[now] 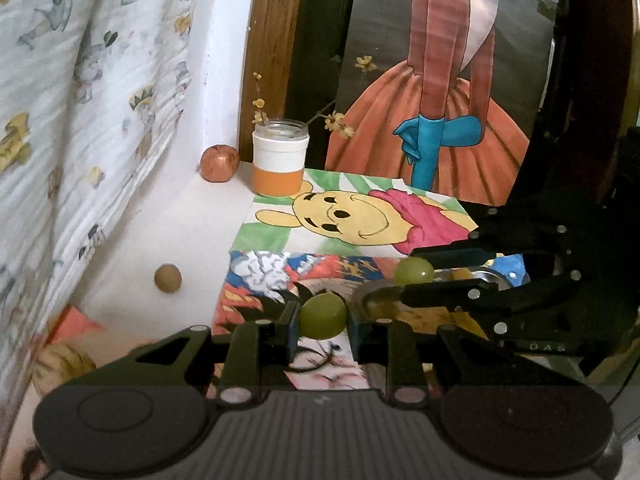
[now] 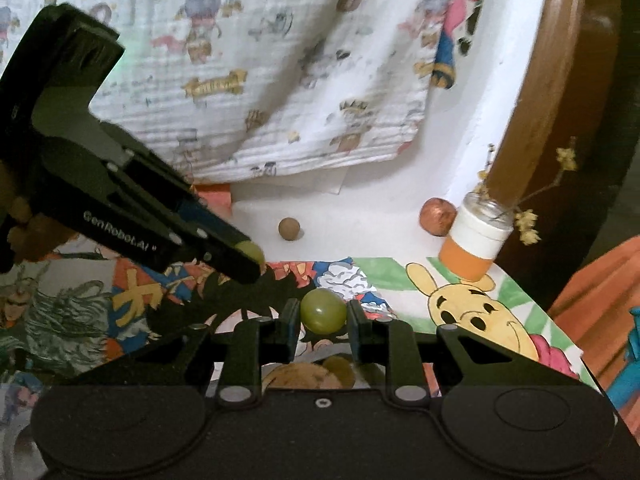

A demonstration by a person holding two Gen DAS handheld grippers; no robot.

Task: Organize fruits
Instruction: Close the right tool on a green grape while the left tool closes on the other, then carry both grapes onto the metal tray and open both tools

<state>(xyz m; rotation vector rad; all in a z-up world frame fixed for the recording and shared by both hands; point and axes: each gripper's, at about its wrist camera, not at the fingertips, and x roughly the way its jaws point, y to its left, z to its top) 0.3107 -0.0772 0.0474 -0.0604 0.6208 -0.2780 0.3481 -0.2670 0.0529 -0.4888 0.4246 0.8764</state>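
My left gripper [image 1: 322,320] pinches a green grape [image 1: 322,319] between its two pads, lifted clear of the bench [image 1: 192,236]. The grape is slightly oval, with its long axis running across the jaws from pad to pad. My right gripper [image 2: 323,312] likewise pinches a second green grape [image 2: 323,311], again with the long axis roughly crosswise between the pads. In the left wrist view the right gripper enters from the right side, its grape just beyond and to the right of mine; the two grippers are near each other but apart.

Below both grapes lie coloured cartoon drawings [image 1: 360,220] covering the bench. To the left of the drawings is a strip of bare white surface, open except for a small brown ball [image 1: 168,278]. That strip is bounded on the left by a hanging printed cloth [image 1: 80,100].

Farther back, a reddish apple [image 1: 218,163] sits in the corner against the wall, just beside a white-and-orange jar [image 1: 280,158] holding dried yellow flowers [image 1: 340,122].
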